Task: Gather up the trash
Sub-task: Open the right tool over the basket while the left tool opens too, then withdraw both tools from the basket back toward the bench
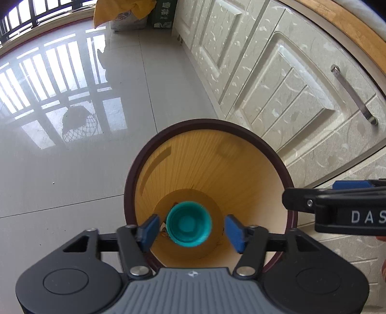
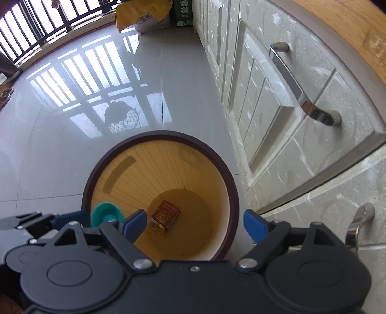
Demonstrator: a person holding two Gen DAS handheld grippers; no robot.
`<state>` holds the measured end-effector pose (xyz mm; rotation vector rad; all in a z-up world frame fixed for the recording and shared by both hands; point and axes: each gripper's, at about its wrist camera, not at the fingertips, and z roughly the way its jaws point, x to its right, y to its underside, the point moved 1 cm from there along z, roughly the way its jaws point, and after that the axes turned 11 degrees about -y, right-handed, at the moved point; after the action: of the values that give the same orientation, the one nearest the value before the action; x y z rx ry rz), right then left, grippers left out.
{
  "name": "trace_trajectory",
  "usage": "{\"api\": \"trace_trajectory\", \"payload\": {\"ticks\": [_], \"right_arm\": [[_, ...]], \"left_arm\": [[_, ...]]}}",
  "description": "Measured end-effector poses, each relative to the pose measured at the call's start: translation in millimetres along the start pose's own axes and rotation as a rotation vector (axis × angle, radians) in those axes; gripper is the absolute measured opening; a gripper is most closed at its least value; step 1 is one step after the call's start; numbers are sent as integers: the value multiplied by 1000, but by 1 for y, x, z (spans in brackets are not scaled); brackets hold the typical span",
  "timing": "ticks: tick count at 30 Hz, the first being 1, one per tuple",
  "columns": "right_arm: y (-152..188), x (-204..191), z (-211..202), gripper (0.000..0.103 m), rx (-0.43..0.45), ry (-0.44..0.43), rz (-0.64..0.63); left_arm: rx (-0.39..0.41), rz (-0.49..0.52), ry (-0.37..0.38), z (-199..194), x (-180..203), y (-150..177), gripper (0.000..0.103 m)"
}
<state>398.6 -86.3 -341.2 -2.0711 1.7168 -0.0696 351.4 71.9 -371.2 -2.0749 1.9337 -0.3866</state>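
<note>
A round trash bin (image 1: 130, 183) with a dark brown rim and yellow inside stands on the floor by the cabinets; it also shows in the right wrist view (image 2: 154, 136). My left gripper (image 1: 191, 230) is open above the bin mouth. A teal cup (image 1: 189, 223) is between its blue pads, touching neither, blurred, apparently in free fall; it also shows in the right wrist view (image 2: 106, 213). My right gripper (image 2: 195, 225) is open and empty over the bin. A small brown box (image 2: 166, 215) lies on the bin's bottom.
White patterned cabinet doors (image 2: 277, 120) with metal handles (image 2: 296, 89) run along the right. Glossy grey floor tiles (image 1: 72, 169) lie to the left. A yellow bag (image 1: 120, 9) and a green carton (image 1: 164, 14) stand at the far end by a railing.
</note>
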Motion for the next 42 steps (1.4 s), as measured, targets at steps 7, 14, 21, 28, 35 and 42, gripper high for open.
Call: {"api": "trace_trajectory", "payload": {"ticks": [7,14,21,28,35,42], "right_arm": [[10,6,-2,90,-35,22,-6],[25,2,-9,91,-61,38,-58],[41,-9,-23,100,-63,29,-101],[42,-19,-45,103,-19,35,-131],[34,-30,-76,103,39,37,-152],[30,-43,-107,103,81,44,-163]], "left_arm": [[-27,17,-19,-7,-6,5,77],[-50,2,-44,-21,-17,11,84],[-48,-16,-69,-41,-28,15,93],[-27,-20,-84,-66,-38,18,102],[-6,-32,-100,-92,-44,20,103],[13,-50,-121,-122,-53,23,103]]}}
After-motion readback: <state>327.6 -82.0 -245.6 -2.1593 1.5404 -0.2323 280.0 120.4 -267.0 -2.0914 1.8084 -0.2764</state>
